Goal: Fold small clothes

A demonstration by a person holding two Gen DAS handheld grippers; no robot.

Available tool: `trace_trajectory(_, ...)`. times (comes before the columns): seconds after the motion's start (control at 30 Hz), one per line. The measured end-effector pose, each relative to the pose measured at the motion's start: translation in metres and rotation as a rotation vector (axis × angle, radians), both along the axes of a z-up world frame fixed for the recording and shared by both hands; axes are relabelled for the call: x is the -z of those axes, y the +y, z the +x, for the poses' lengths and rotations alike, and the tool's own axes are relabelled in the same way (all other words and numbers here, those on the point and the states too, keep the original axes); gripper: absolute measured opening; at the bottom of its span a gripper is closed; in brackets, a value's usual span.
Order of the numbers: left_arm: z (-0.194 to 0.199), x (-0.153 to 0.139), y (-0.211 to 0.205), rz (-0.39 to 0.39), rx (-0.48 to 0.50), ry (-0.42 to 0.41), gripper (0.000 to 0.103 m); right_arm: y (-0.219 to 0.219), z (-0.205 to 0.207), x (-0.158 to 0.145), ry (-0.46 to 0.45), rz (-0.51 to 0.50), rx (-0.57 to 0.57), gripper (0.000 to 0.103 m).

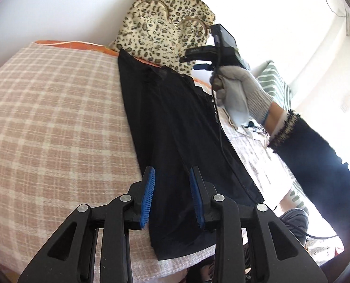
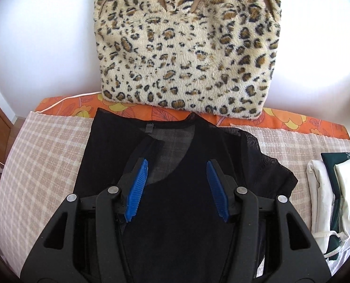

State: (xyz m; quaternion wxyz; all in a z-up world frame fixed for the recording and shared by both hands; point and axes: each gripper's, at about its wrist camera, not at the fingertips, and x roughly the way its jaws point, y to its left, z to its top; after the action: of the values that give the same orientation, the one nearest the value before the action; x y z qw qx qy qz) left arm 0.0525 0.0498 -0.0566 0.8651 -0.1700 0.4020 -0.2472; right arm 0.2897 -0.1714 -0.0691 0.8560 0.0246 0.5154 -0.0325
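Seen from the left wrist, the left gripper [image 1: 172,197] hangs over the near end of a black garment [image 1: 175,127], its blue pads [image 1: 148,195] apart with nothing pinched between them; the lower rim cuts off the gripper's body. The garment lies folded in a long strip on a pink checked blanket [image 1: 52,122], running away toward a leopard-print cushion [image 1: 165,28] propped against the white wall. To the right, a gloved hand [image 1: 238,92] grips the handle of the right gripper [image 1: 198,61]; from this side its jaws are hard to read. A dark sleeve [image 1: 316,158] covers part of the bed's right side, where a striped pillow [image 1: 275,82] peeks out and the window glare washes out detail.

From the right wrist, the right gripper's pads [image 2: 137,189] stand well apart above the garment's sheer neckline, clear of the cloth. Beyond, an orange floral sheet [image 2: 292,121] edges the blanket. A pile of white and green cloth [image 2: 332,184] is cut off at right, its shapes unclear.
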Motion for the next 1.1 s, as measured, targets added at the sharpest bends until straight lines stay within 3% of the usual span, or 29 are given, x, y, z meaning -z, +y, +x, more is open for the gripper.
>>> trace_trajectory(0.23,0.010,0.011,0.011,0.081,-0.045,0.014,0.029,-0.001,-0.110,-0.026,0.019,0.137,-0.080,0.055)
trace_trajectory(0.6,0.008,0.022,-0.009,0.201,-0.003,0.016,0.029,0.024,-0.245,-0.039,0.007,0.199,-0.190,0.055)
trace_trajectory(0.83,0.005,0.027,-0.006,0.199,-0.014,0.035,0.029,0.055,-0.304,-0.028,0.019,0.191,-0.309,0.055)
trace_trajectory(1.1,0.003,0.028,0.003,0.186,-0.044,0.050,0.029,0.118,-0.350,-0.014,0.038,0.102,-0.563,0.055)
